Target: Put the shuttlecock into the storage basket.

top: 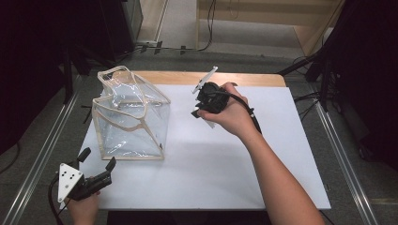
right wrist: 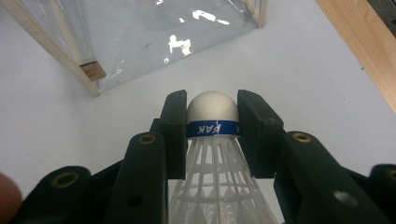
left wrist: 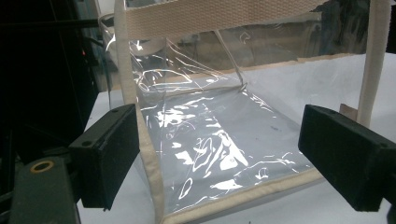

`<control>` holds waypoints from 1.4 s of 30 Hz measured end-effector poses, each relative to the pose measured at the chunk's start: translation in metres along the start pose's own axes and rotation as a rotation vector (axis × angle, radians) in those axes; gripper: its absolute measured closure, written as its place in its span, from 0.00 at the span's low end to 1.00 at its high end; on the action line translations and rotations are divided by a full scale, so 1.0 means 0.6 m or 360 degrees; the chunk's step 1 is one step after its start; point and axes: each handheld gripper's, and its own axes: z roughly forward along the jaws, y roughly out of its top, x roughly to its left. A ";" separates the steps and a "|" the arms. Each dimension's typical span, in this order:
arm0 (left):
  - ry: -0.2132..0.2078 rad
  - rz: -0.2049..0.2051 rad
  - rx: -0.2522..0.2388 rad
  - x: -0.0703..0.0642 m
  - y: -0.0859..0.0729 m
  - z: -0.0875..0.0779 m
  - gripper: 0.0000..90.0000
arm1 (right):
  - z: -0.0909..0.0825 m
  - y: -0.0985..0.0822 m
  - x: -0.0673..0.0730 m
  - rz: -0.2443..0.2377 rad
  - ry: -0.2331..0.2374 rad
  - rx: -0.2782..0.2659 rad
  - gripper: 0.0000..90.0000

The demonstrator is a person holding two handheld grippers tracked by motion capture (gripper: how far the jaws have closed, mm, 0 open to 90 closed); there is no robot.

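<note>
The left gripper is held low at the near left corner of the desk, jaws spread wide apart, with the left hand behind it. The right gripper is held above the far middle of the desk, jaws closed on a shuttlecock. The right forearm is extended from the near edge.

Wooden table, its bare top visible as a strip along the upper edge of the high view. A white sheet covered nearly all of it. At the sheet's left stood a clear plastic bag with beige trim, upright.
</note>
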 end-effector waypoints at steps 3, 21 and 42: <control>0.0000 0.0000 0.0000 0.000 0.000 0.000 0.15 | 0.000 0.009 0.003 -0.0018 0.0006 -0.0010 0.70; -0.0001 -0.0008 -0.0007 0.000 0.000 0.001 0.15 | 0.002 0.057 0.024 -0.0085 0.0044 -0.0043 0.70; -0.0007 -0.0029 -0.0013 0.004 0.000 0.001 0.15 | -0.016 0.114 0.056 -0.0158 0.0076 -0.0100 0.70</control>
